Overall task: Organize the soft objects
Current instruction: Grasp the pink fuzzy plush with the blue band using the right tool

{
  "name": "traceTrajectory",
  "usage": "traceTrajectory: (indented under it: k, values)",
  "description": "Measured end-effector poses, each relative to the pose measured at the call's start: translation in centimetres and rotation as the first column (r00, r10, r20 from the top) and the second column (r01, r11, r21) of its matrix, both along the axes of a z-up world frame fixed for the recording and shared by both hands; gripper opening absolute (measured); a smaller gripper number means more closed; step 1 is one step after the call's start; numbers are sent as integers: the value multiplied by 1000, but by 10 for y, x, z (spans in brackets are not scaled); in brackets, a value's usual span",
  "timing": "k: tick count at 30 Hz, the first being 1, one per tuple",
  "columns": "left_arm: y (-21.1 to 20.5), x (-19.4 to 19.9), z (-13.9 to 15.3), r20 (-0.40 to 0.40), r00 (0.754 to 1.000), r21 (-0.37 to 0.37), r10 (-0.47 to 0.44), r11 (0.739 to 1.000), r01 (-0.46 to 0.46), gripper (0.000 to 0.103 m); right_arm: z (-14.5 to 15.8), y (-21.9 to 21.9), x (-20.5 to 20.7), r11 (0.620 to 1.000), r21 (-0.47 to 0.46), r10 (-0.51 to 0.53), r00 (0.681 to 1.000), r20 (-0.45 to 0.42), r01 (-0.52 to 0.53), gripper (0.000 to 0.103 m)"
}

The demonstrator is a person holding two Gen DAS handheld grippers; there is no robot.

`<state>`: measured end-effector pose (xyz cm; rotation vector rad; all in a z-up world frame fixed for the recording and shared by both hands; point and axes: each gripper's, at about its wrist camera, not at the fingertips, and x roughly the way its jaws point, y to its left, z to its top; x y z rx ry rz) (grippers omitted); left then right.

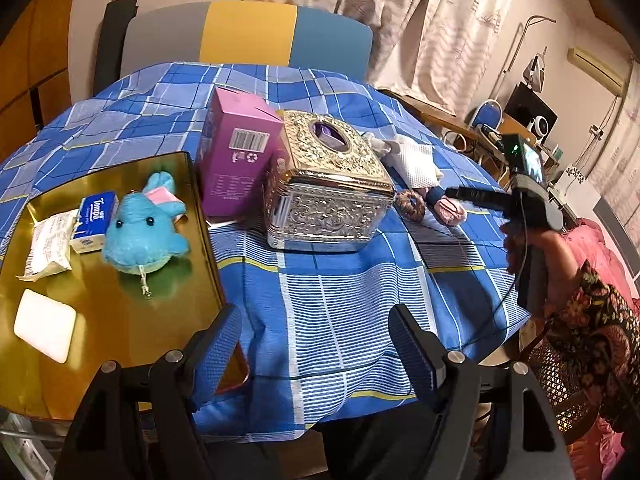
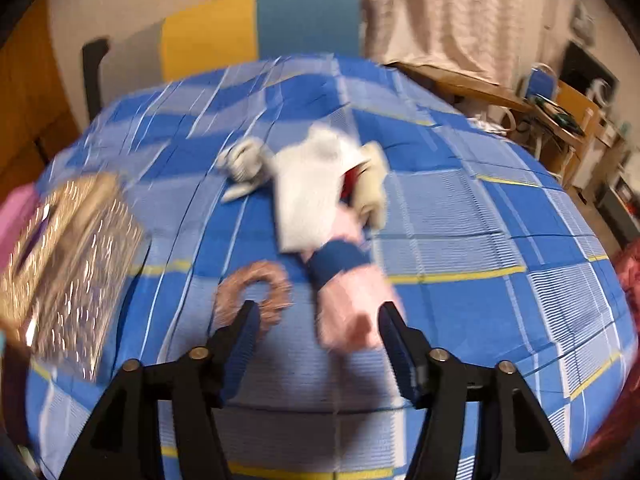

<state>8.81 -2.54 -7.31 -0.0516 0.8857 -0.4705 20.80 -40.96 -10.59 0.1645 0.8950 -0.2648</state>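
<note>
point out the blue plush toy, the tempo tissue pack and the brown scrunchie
blue plush toy (image 1: pixel 140 232), left wrist view, on its face
tempo tissue pack (image 1: pixel 95 218), left wrist view, on its label
brown scrunchie (image 2: pixel 276 280), right wrist view, on its right arc

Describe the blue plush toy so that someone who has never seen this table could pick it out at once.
On the left of the blue checked tablecloth lies a shiny gold tray. The blue plush toy lies on it, beside a Tempo tissue pack. It alone is furry, with black bead eyes and a pink bow.
</note>
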Motion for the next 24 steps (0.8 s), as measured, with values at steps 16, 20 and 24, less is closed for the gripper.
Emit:
traceTrajectory:
  k: [16, 20, 24]
  values:
    - [-37, 2, 3, -8, 998, 19, -64, 998, 64, 77, -49, -17, 50, 996, 56, 76, 974, -214, -65, 43]
    - [-52, 6, 5, -17, 996, 7, -82, 997, 82, 77, -43, -28, 25, 995, 81, 72, 974, -215, -55, 40]
    - [-77, 9, 8, -12, 992, 10, -125, 992, 125, 77, -42, -40, -8, 995, 99, 27, 972, -234, -3, 39]
